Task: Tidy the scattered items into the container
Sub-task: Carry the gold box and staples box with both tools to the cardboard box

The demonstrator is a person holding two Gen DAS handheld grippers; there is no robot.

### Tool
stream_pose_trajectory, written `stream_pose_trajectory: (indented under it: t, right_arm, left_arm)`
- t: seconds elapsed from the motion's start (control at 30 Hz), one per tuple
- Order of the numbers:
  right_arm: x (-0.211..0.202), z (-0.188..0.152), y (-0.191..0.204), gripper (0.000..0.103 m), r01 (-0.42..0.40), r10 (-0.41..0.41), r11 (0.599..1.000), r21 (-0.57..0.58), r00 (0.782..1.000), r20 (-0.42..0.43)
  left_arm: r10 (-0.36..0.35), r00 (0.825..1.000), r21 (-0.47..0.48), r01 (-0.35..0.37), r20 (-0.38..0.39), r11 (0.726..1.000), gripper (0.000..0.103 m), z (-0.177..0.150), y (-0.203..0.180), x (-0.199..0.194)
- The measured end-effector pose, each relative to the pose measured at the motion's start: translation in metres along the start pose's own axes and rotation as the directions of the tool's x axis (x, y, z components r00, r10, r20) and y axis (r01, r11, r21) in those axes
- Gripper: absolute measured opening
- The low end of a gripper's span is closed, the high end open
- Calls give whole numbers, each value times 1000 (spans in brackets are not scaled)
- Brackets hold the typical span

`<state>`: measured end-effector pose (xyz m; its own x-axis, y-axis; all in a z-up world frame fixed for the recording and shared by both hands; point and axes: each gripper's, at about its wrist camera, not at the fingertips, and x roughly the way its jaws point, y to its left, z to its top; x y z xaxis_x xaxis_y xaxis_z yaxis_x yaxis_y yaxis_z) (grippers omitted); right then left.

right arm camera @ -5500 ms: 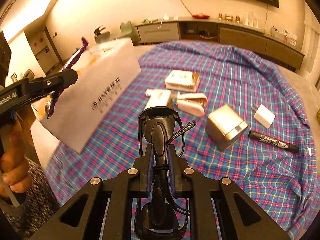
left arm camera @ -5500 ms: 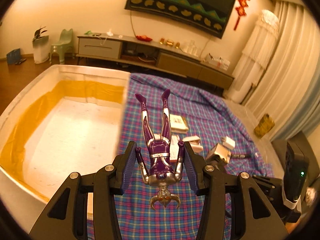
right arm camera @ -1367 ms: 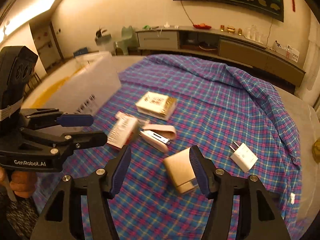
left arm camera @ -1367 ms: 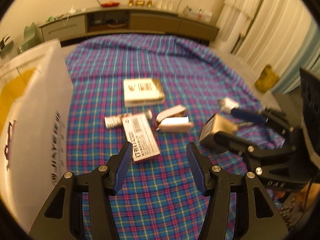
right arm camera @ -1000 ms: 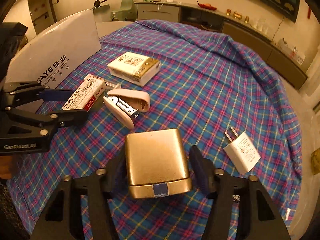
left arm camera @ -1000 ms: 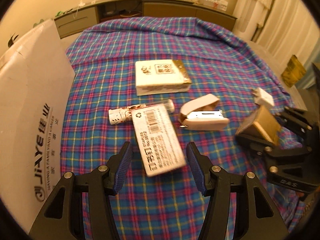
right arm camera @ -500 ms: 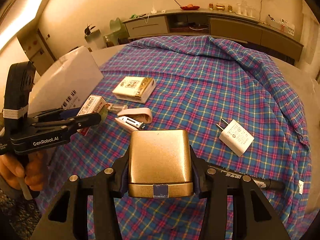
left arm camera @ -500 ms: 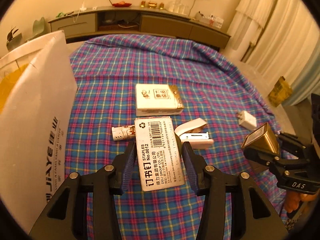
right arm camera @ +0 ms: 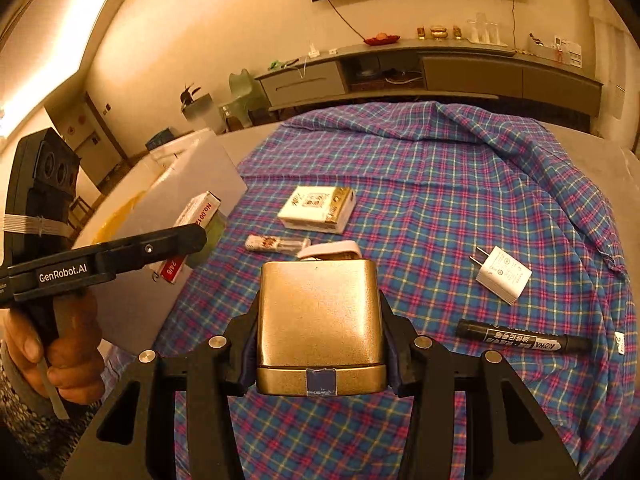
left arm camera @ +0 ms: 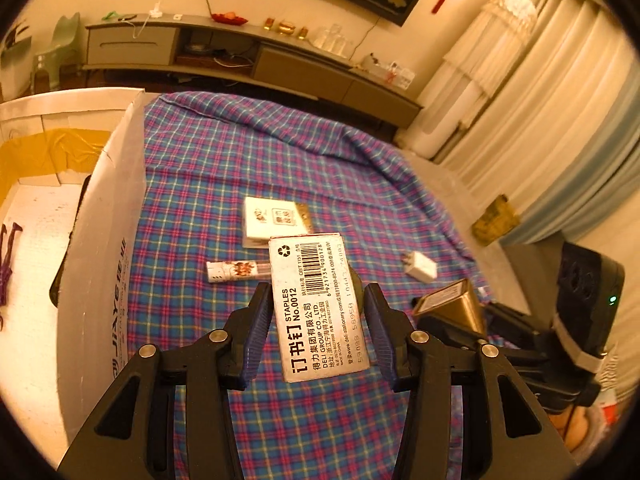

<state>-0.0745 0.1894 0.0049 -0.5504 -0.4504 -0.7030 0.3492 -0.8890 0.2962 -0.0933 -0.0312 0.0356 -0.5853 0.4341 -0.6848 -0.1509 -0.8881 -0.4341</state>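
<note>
Left wrist view: the left gripper [left arm camera: 316,330] has its jaws clamped on a staple box [left arm camera: 316,308], held above the checked cloth just beside the white carton [left arm camera: 100,240]. The carrying step is in hand.

Right wrist view: the right gripper [right arm camera: 320,344] has its jaws gripping a gold tin [right arm camera: 320,324] over the surface. Next, I judge, both loads must swing over the carton's wall and be released inside.

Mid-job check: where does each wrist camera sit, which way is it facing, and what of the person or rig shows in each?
Left wrist: behind the left hand-held gripper, facing across the plaid cloth; it grips the staples box; the white carton lies left.
Right wrist: behind the right hand-held gripper, clamping the gold tin; the person's left hand shows.
Shared: the white-and-gold box, the charger plug, and each view catches the other gripper.
</note>
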Motion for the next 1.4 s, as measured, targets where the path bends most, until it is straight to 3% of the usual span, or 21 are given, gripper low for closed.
stream_pose_trajectory:
  t: [0.2,0.43,0.7,0.77,0.9,1.03,1.17,1.4]
  right_arm:
    - [-9,-1,18,50,2,-2,1000,11,999,39]
    - [-16,-14,39,50,-16,12,999,40,997,75]
    - [-17,-29,57,50,-31,24,997,75,996,88]
    - [-19,-32,62,50,-36,29,996,79,995,93]
    - [-18,-37,63,50,-16,8,996,89,996,91]
    - [-9,-44,52,50,32,-39,993,117,998,58]
    - [-1,-51,41,50,77,-81,988,133,996,26]
    - [-2,-58,23,50,98,-101,984,148,995,14]
  left_arm:
    - [-157,988,-84,156,2,984,49,5,13,-22]
    - [-377,926,-230,372,24,899,49,12,43,-44]
    - [-399,917,-261,392,28,882,48,9,49,-53]
    - [-378,926,-250,369,16,895,48,8,47,-52]
    - [-269,962,-185,259,-34,948,48,-2,35,-38]
    - [-96,987,-86,85,-126,993,49,-20,19,3]
    - [14,981,5,-13,-194,1000,49,-41,15,43]
    - [95,970,64,-82,-226,995,52,-57,19,62]
